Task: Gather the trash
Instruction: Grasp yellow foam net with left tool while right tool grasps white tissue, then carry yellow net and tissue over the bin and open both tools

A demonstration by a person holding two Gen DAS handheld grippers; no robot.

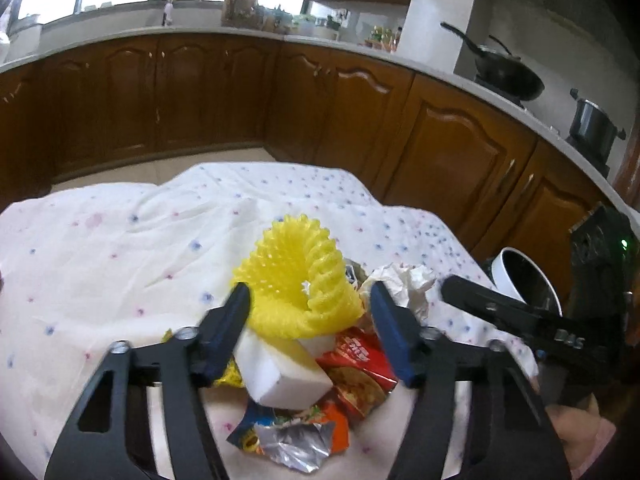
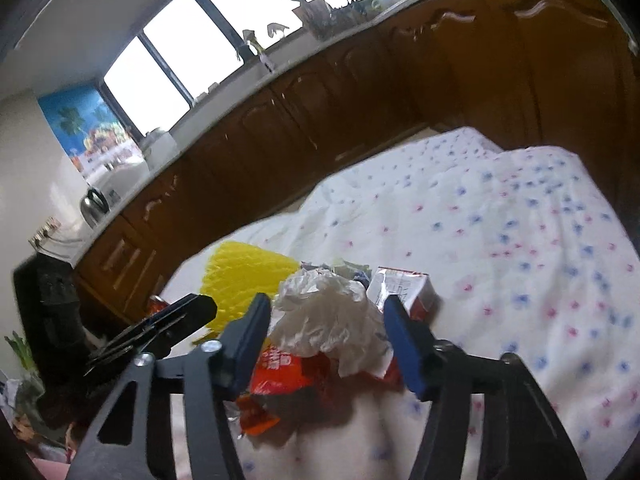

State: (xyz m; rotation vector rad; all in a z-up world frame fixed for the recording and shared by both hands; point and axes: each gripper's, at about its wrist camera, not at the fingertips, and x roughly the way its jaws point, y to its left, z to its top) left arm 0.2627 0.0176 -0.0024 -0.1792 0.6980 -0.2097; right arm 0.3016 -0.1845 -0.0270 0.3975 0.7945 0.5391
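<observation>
Trash heap sits on the spotted tablecloth (image 1: 100, 248). Left gripper (image 1: 310, 300) half-spread; yellow foam net (image 1: 296, 280) lies between its fingers, left pad about touching it, right pad clear. White block (image 1: 280, 376) at 6 o'clock of the net. Right gripper (image 2: 326, 316) half-spread around the crumpled white paper (image 2: 328, 312), no firm pinch visible; small carton (image 2: 404, 284) at 2 o'clock.
</observation>
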